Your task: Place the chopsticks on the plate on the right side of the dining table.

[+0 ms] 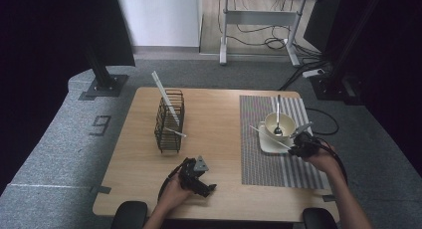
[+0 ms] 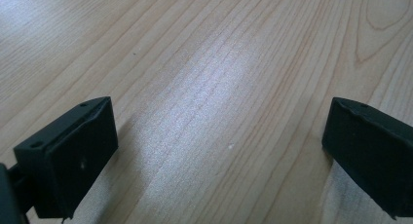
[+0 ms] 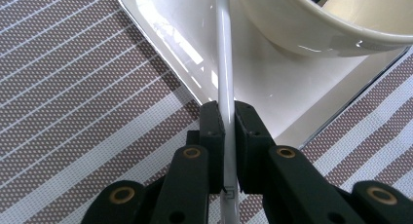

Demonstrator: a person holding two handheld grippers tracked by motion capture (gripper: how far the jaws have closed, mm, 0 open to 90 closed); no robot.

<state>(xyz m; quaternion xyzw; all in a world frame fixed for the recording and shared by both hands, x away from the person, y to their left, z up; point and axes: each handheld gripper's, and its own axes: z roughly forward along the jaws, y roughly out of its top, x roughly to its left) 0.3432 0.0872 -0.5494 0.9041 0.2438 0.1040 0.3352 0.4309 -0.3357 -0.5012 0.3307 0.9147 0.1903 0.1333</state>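
While the right gripper [image 3: 229, 119] pinches a white chopstick [image 3: 223, 63] over the near left edge of the white plate [image 3: 170, 44], we judge the job roughly half done. The bowl [image 1: 279, 123] already sits on that plate with a spoon [image 1: 277, 120] in it, on the striped placemat [image 1: 259, 154]. Other white sticks remain in the black wire basket [image 1: 169, 122] farther left. Our left gripper [image 2: 219, 136] waits with jaws spread over the bare table [image 2: 204, 63].
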